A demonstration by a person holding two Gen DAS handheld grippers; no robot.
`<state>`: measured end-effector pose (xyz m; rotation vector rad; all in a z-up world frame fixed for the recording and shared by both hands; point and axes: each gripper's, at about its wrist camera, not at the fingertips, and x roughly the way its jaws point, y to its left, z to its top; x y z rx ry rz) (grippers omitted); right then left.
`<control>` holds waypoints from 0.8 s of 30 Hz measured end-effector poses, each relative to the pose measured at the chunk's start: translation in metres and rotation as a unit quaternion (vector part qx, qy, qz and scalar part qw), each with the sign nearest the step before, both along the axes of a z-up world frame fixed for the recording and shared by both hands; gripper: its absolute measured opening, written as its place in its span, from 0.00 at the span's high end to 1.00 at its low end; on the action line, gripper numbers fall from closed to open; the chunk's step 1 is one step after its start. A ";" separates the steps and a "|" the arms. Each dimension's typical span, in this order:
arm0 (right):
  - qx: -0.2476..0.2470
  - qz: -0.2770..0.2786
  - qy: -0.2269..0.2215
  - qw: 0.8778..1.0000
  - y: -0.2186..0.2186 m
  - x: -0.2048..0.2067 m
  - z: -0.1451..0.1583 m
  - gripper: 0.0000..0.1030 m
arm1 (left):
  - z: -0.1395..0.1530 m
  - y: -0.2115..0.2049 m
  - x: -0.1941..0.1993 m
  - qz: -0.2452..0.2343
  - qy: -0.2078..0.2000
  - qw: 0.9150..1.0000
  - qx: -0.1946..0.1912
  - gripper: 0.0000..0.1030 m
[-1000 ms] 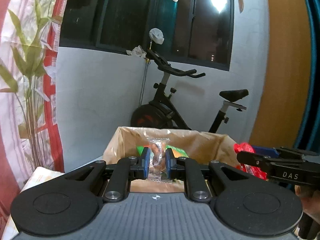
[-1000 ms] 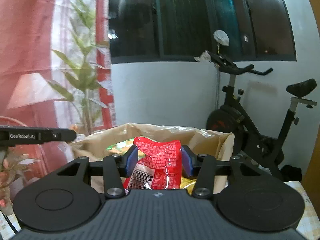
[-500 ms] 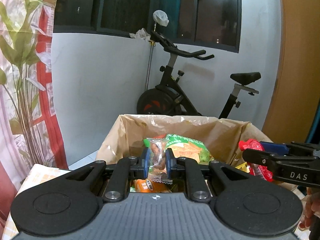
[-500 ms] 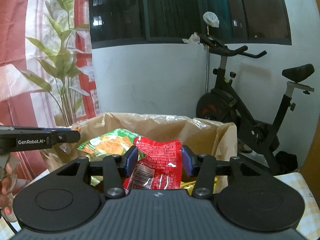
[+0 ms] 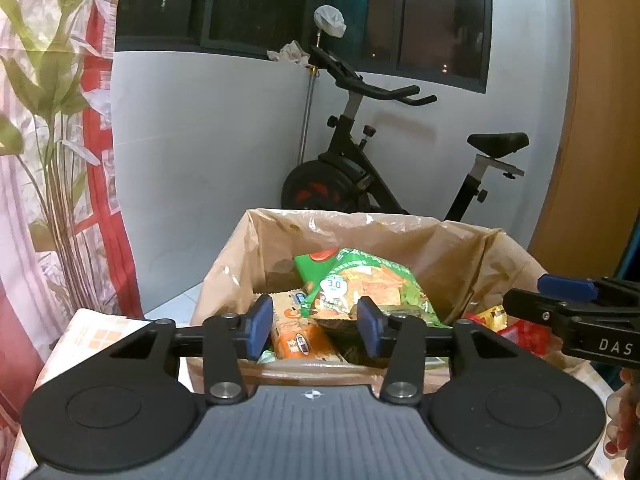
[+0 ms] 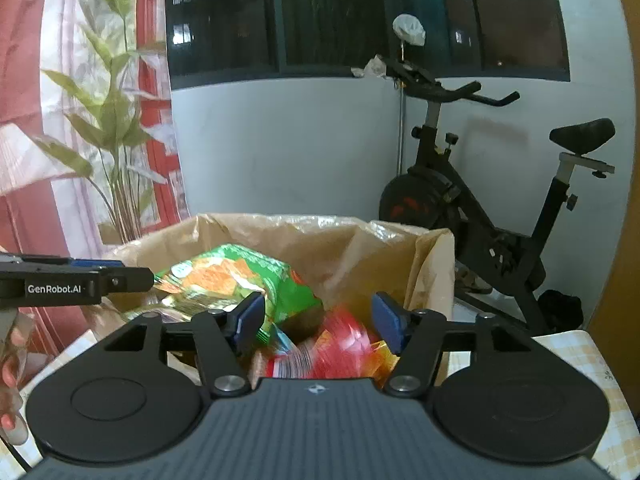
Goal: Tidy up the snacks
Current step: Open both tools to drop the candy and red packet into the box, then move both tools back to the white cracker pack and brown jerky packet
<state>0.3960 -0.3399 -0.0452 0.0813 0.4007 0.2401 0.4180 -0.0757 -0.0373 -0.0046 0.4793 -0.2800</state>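
Below the right tool (image 6: 318, 322) — parted, just opening — the red packet (image 6: 340, 344) lies in the box (image 6: 424, 264).

The right gripper (image 6: 318, 322) hangs over the bag-lined box (image 6: 432, 276), and its jaws have just been opening: the blue pads (image 6: 250, 318) stand apart now. Below the gap a red snack packet (image 6: 340, 344) shows blurred, touching neither pad. A green chip bag (image 6: 240, 280) lies to its left in the box. The left gripper (image 6: 116, 280) pokes in from the left edge. An exercise bike (image 6: 480, 216) stands behind.
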 end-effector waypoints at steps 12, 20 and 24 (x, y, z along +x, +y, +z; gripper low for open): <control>0.011 -0.027 -0.031 0.999 0.001 -0.041 0.010 0.00 | 0.014 0.019 -0.034 0.022 -0.005 1.000 -0.003 0.12; 0.029 -0.045 -0.044 0.998 0.003 -0.070 0.007 0.00 | 0.013 0.051 -0.054 0.047 -0.008 0.999 0.010 0.00; 0.040 -0.045 -0.037 0.997 0.006 -0.081 0.000 0.00 | 0.007 0.066 -0.063 0.051 -0.010 0.998 0.019 0.00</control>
